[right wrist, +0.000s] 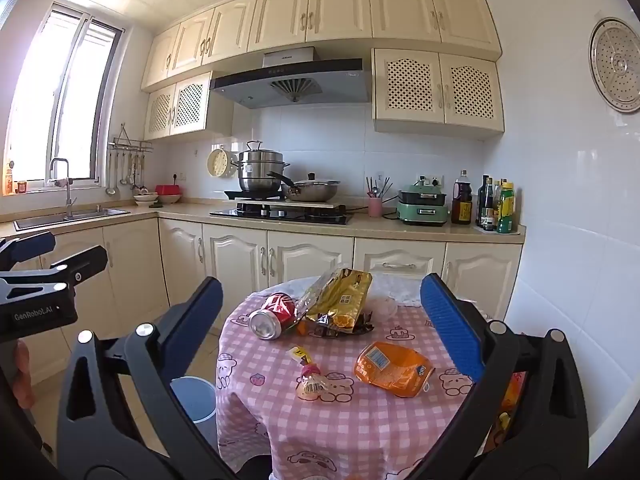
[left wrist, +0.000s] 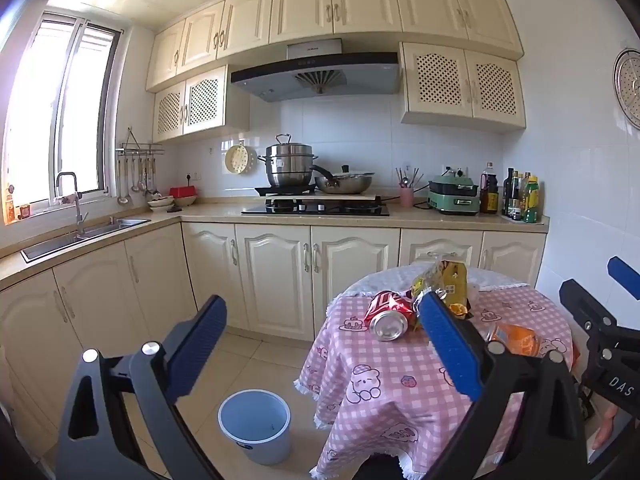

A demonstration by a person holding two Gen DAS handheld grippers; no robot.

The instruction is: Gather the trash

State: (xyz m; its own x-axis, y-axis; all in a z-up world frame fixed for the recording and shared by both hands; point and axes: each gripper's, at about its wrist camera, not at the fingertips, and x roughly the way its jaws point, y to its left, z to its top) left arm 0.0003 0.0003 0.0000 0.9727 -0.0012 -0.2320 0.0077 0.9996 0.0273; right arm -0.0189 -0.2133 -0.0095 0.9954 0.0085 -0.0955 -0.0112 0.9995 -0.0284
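Trash lies scattered on the round table [right wrist: 280, 412] with its pink checked cloth, and I hold both grippers short of it with nothing between their jaws. My left gripper [left wrist: 320, 340] has its blue pads spread wide apart, tipped a little downward toward the table's left edge. My right gripper [right wrist: 320, 320] is just as wide, pointing level over the near edge.

A crushed red can [right wrist: 274, 316] lies on its side toward the far left edge, its silver end facing me. Just beside it, on its right, sits a crumpled gold snack bag [right wrist: 340, 300] with dark wrapper scraps at its foot. An orange pouch [right wrist: 390, 368] lies flat nearer me, toward the right edge. A small wrapper with a pink and yellow top [right wrist: 308, 376] lies near the middle of the cloth, apart from the pouch.

On the tiled floor, off the table's left edge, stands a white bucket [left wrist: 256, 424].
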